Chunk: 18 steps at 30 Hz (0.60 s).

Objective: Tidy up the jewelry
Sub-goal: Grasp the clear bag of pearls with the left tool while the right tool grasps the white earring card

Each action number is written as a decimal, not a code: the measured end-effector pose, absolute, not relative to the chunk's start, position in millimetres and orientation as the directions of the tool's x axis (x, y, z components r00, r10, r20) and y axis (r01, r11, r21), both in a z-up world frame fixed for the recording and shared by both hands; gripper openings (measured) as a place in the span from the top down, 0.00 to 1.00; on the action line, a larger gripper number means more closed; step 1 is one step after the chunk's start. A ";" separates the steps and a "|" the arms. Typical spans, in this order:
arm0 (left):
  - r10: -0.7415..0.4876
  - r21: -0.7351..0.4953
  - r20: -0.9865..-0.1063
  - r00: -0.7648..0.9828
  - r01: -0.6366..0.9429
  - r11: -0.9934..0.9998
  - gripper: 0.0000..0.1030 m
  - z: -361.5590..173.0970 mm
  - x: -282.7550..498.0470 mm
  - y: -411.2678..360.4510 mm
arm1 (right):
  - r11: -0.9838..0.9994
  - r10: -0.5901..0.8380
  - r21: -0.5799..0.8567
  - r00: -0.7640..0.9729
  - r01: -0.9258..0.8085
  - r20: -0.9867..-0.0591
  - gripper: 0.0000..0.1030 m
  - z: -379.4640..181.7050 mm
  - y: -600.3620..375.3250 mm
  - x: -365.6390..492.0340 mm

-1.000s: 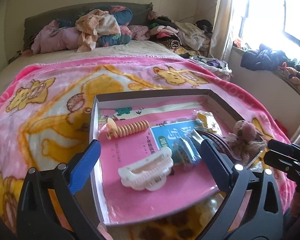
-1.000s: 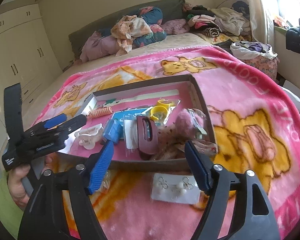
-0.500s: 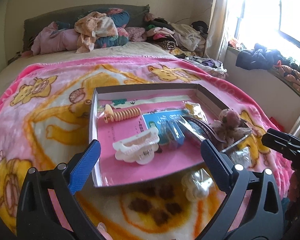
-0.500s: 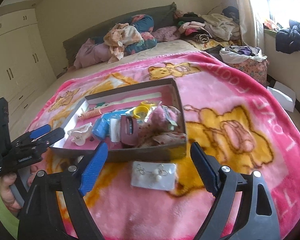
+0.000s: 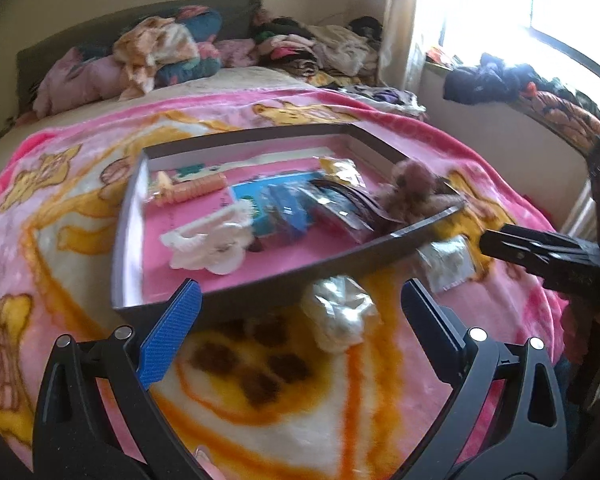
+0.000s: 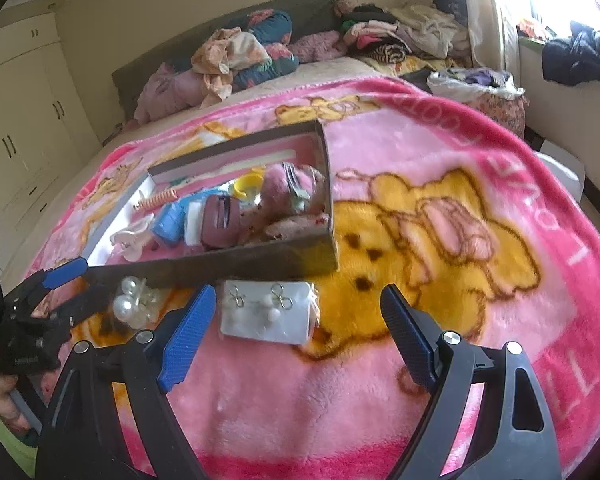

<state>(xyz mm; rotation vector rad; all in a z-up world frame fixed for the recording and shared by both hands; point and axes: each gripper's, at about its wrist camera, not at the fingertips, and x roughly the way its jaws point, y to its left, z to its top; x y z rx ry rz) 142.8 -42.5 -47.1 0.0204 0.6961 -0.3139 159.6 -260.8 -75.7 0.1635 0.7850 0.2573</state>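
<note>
A big bed fills both views, covered by a fluffy pink blanket (image 6: pixel 420 380) with yellow cartoon bears on it. In the middle of the frame sits a flat dark box (image 6: pixel 236 264) with a pink floor. It is full of small things: a white hair claw (image 5: pixel 208 244), a springy orange hair tie (image 5: pixel 188 192), a blue packet (image 5: pixel 276 204), a dark red clip (image 6: pixel 220 220) and a fuzzy pink scrunchie (image 5: pixel 416 184).

On the blanket, just below the box's near wall, lies a white card of earrings (image 6: pixel 268 312) in clear plastic. The earrings are thin silver loops with round white pearls. Left of it is a clear little bag of big shiny pearls (image 6: pixel 134 306).

The right tongs (image 6: pixel 296 336) are wide apart and hold nothing. The card lies between their blue tips, closer to the left tip. The left tongs (image 5: pixel 300 328) are wide apart too and hold nothing. The pearl bag (image 5: pixel 340 316) sits between them.
</note>
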 end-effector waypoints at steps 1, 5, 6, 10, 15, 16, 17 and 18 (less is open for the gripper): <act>-0.292 -0.098 -0.640 0.711 0.301 0.949 0.11 -49.2 142.0 -46.1 | 0.955 0.292 0.245 0.675 -0.167 -0.678 0.20 -77.3 -261.4 160.4; -0.304 -0.095 -0.650 0.696 0.323 0.942 0.11 -55.9 139.9 -56.5 | 0.947 0.317 0.270 0.645 -0.174 -0.695 0.21 -87.7 -260.6 166.2; -0.311 -0.096 -0.653 0.691 0.331 0.939 0.11 -58.2 139.4 -59.3 | 0.944 0.325 0.278 0.635 -0.176 -0.701 0.24 -90.7 -260.1 168.4; -0.308 -0.094 -0.665 0.681 0.333 0.938 0.11 -64.7 141.1 -65.0 | 0.933 0.357 0.309 0.603 -0.186 -0.713 0.27 -100.7 -257.3 175.9; -0.292 -0.114 -0.674 0.679 0.294 0.949 0.18 -70.0 145.1 -66.6 | 0.924 0.380 0.322 0.586 -0.207 -0.716 0.43 -106.4 -251.6 179.5; -0.291 -0.121 -0.675 0.678 0.287 0.950 0.21 -70.6 146.1 -66.7 | 0.915 0.402 0.333 0.582 -0.227 -0.707 0.54 -105.7 -250.1 178.2; -0.290 -0.129 -0.678 0.675 0.279 0.952 0.25 -72.0 147.3 -66.9 | 0.913 0.407 0.336 0.586 -0.232 -0.701 0.56 -105.0 -249.7 176.8; -0.290 -0.137 -0.680 0.673 0.272 0.952 0.26 -72.9 148.4 -67.1 | 0.913 0.407 0.334 0.592 -0.236 -0.695 0.61 -103.8 -249.6 174.8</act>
